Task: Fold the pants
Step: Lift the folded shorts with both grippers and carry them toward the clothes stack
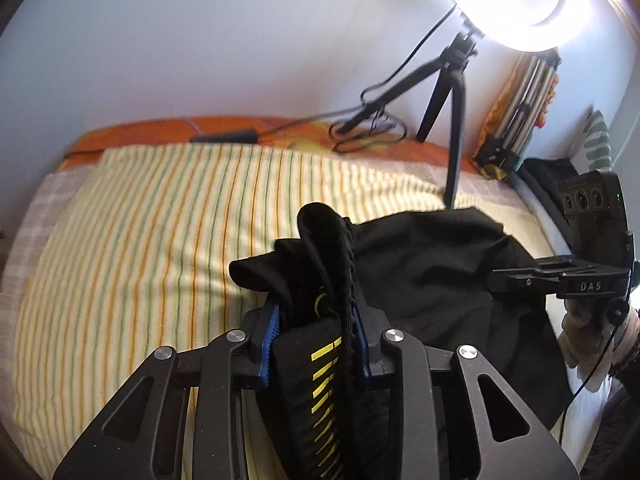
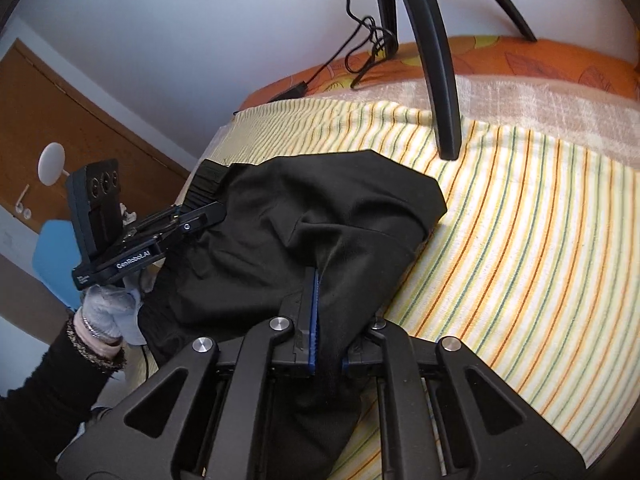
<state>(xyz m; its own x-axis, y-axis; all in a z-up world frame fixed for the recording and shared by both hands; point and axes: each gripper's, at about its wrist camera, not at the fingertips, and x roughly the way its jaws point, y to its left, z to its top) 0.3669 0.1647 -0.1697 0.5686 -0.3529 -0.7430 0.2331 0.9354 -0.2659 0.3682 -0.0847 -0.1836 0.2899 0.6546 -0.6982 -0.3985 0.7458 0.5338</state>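
The black pants [image 1: 432, 264] lie bunched on the striped bed cover [image 1: 160, 220], stretched between both grippers. My left gripper [image 1: 316, 320] is shut on the waistband, where a black band with yellow bars [image 1: 320, 380] and a drawstring show. My right gripper [image 2: 326, 320] is shut on a fold of the black pants [image 2: 304, 216] at the other end. The right gripper also shows at the right of the left wrist view [image 1: 520, 280], and the left gripper at the left of the right wrist view [image 2: 200, 216].
A ring light [image 1: 516, 0] on a black tripod [image 1: 452, 120] stands on the bed at the far side, one leg [image 2: 440, 80] planted next to the pants. Cables and a black adapter [image 1: 224, 136] lie on the orange sheet. A wooden door [image 2: 60, 128] is at the left.
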